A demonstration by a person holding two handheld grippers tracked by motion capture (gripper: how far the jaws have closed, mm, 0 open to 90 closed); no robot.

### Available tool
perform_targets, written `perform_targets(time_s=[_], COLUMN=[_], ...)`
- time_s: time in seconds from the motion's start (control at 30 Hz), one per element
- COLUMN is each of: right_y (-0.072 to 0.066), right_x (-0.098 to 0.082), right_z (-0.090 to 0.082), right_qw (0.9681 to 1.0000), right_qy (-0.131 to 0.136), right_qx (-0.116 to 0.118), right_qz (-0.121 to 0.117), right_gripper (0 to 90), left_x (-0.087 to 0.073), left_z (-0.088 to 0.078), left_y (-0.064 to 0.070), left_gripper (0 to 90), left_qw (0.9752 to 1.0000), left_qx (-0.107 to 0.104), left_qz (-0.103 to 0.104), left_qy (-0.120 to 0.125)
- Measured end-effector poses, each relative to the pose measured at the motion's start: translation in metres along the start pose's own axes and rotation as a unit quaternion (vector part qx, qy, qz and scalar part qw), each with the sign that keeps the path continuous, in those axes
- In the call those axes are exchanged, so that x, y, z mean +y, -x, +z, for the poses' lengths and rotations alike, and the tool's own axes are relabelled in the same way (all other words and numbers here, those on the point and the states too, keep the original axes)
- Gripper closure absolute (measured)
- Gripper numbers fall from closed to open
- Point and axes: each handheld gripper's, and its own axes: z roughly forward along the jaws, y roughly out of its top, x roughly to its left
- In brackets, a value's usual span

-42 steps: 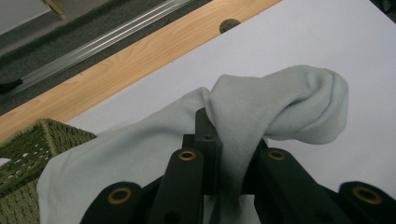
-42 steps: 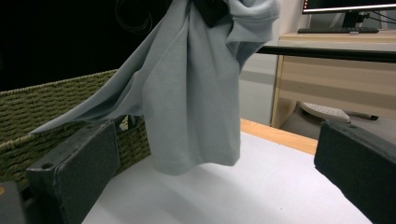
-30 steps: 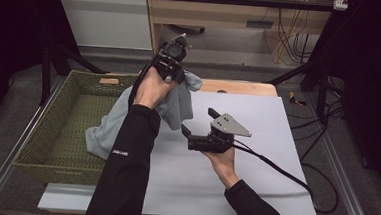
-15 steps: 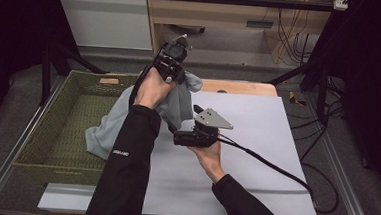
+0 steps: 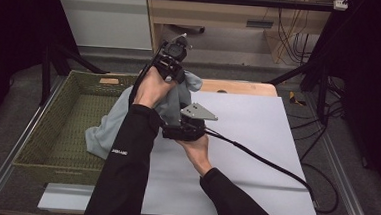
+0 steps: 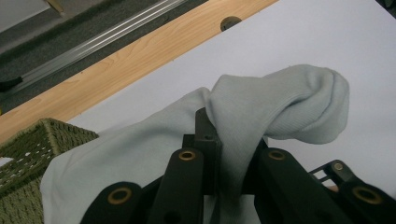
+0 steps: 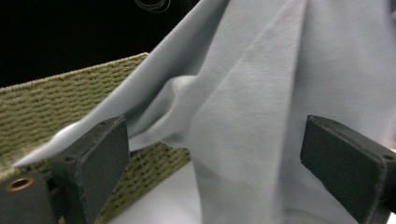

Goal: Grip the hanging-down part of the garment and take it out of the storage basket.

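A light grey-blue cloth (image 5: 177, 94) hangs from my left gripper (image 5: 176, 75), which is held up above the table's far left corner. In the left gripper view the jaws are shut on a fold of the cloth (image 6: 280, 107), at my left gripper (image 6: 211, 135). The cloth's lower part (image 5: 104, 132) drapes over the basket's wall. My right gripper (image 5: 166, 132) lies level just below the left forearm and points left at the hanging cloth. In its own view my right gripper (image 7: 219, 154) is open with the cloth (image 7: 252, 102) between the pads, untouched; the jaws have just been closing a little.
A green woven basket (image 5: 47, 129) stands left of the white table top (image 5: 256, 141); its rim (image 7: 46, 105) is close behind the right jaws. A wooden strip (image 5: 240, 87) edges the table's far side. A black cable (image 5: 265, 164) trails right from the right gripper.
My right gripper has moved left across the table, up to the hanging cloth. The left hand and the cloth it holds have stayed put.
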Motion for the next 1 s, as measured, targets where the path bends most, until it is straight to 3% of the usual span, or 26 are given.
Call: perform_targets(time_s=[0.13, 0.17, 0.23, 0.3, 0.37, 0.43, 0.5, 0.53, 0.57, 0.6, 0.63, 0.67, 0.73, 0.77, 0.8, 0.83, 0.87, 0.93, 1.0], right_y=[-0.002, -0.004, -0.004, -0.007, -0.005, -0.004, -0.003, -0.003, -0.002, -0.002, -0.001, -0.001, -0.002, -0.004, 0.0, 0.0, -0.002, 0.001, 0.003], right_x=[0.001, 0.003, 0.002, 0.003, 0.002, 0.0, -0.001, -0.001, -0.001, -0.001, -0.001, -0.001, 0.0, 0.001, 0.001, 0.001, 0.002, 0.002, 0.002], right_z=[0.006, 0.007, 0.011, 0.013, 0.016, 0.019, 0.02, 0.02, 0.02, 0.02, 0.02, 0.02, 0.019, 0.017, 0.016, 0.016, 0.013, 0.01, 0.006], right_qw=[0.9999, 1.0, 0.9998, 0.9999, 1.0, 1.0, 1.0, 1.0, 1.0, 1.0, 1.0, 1.0, 1.0, 0.9999, 0.9999, 0.9999, 0.9998, 1.0, 0.9999], right_qy=[0.004, 0.001, -0.003, -0.011, -0.004, -0.003, -0.003, -0.003, -0.004, -0.004, 0.001, 0.001, 0.001, -0.004, -0.002, -0.002, -0.01, -0.003, 0.002], right_qx=[-0.003, 0.001, -0.006, 0.0, -0.001, -0.004, -0.006, -0.006, -0.001, -0.001, 0.001, 0.001, 0.001, 0.006, 0.004, 0.004, 0.012, 0.009, 0.012], right_qz=[-0.015, 0.001, -0.021, 0.011, 0.009, 0.007, 0.006, 0.006, 0.007, 0.007, -0.004, -0.004, -0.002, 0.013, -0.012, -0.012, 0.015, -0.002, -0.001], right_gripper=[14.8, 16.8, 21.3, 24.9, 29.7, 37.7, 53.3, 53.3, 64.2, 64.2, 76.9, 76.9, 85.7, 86.3, 86.7, 86.9, 87.0, 87.1, 87.2], left_x=[-0.002, -0.002, -0.002, -0.002, -0.003, -0.003, -0.004, -0.004, -0.004, -0.005, -0.005, -0.005, -0.006, -0.006, -0.006, -0.006, -0.006, -0.006, -0.006], left_z=[-0.003, -0.003, -0.003, -0.003, -0.004, -0.005, -0.004, -0.004, -0.004, -0.004, -0.004, -0.004, -0.005, -0.005, -0.005, -0.005, -0.006, -0.007, -0.008], left_y=[-0.002, -0.002, -0.002, -0.001, -0.001, -0.002, -0.003, -0.003, -0.003, -0.003, -0.003, -0.004, -0.005, -0.005, -0.005, -0.004, -0.005, -0.005, -0.006], left_gripper=[82.4, 82.4, 82.4, 82.5, 82.4, 82.4, 82.5, 82.5, 82.4, 82.4, 82.4, 82.4, 82.4, 82.4, 82.5, 82.5, 82.4, 82.4, 82.5], left_qw=[1.0, 1.0, 1.0, 1.0, 1.0, 1.0, 1.0, 1.0, 1.0, 1.0, 1.0, 1.0, 1.0, 1.0, 1.0, 1.0, 1.0, 1.0, 0.9999], left_qx=[-0.001, 0.001, 0.0, 0.001, 0.001, 0.002, 0.001, 0.001, 0.0, 0.0, 0.002, 0.001, 0.002, 0.004, 0.003, 0.002, 0.002, 0.005, 0.007], left_qz=[-0.002, -0.001, -0.001, 0.001, 0.002, 0.004, 0.001, 0.001, -0.001, 0.0, 0.001, 0.0, 0.001, 0.001, -0.001, -0.002, -0.002, 0.0, 0.009], left_qy=[0.003, 0.003, 0.002, 0.002, 0.001, 0.001, 0.002, 0.002, 0.003, 0.002, 0.002, 0.002, 0.0, 0.002, 0.003, 0.004, 0.004, 0.004, -0.005])
